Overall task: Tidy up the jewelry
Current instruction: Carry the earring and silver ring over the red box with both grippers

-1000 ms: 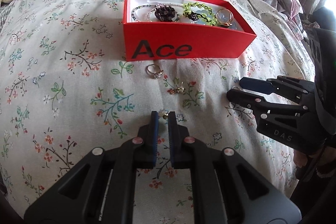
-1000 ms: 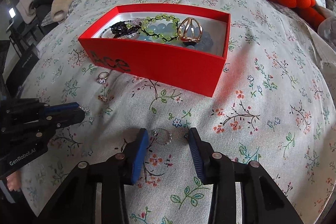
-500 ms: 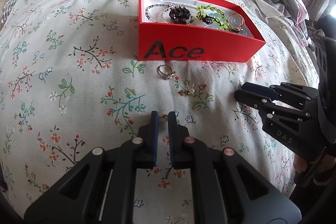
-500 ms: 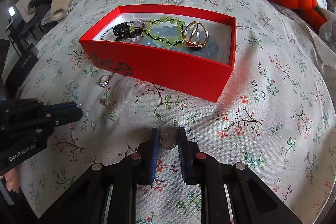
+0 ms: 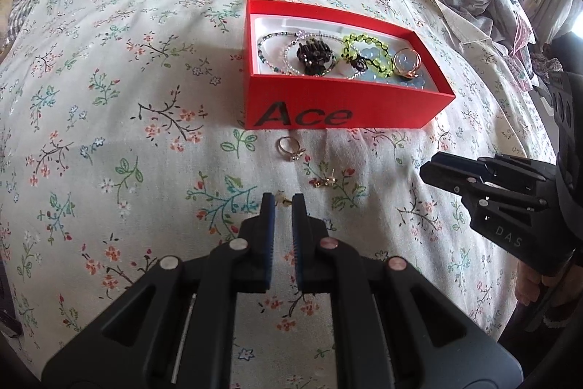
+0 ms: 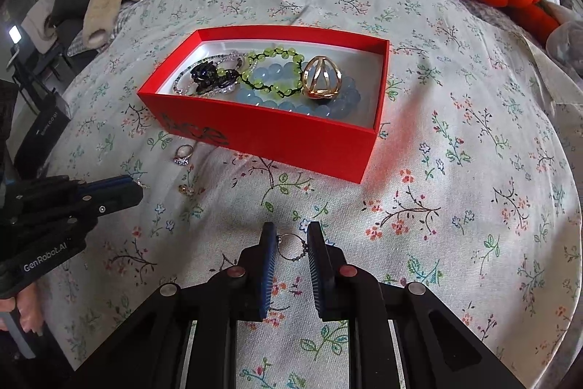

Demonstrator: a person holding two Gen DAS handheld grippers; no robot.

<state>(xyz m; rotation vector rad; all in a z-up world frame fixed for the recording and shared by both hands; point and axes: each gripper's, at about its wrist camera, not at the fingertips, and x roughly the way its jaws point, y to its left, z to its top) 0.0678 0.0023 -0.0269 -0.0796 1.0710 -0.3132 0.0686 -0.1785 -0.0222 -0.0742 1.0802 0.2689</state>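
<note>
Closed since earlier onto thin silver ring (image 6: 290, 246) before red cardboard box (image 6: 277, 133), right gripper (image 6: 289, 241), ring unseen from left wrist, left gripper (image 5: 283, 203) pinching small gold earring (image 5: 282, 200).

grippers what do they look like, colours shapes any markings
Both are matte black plastic with angular, cut-out arms, round silver and pinkish rivets, and blue ribbed pads. The left gripper carries white "GenRobot.AI" lettering; the right gripper has "DAS" embossed on its side. No cables or sleeves are clearly visible.
</note>
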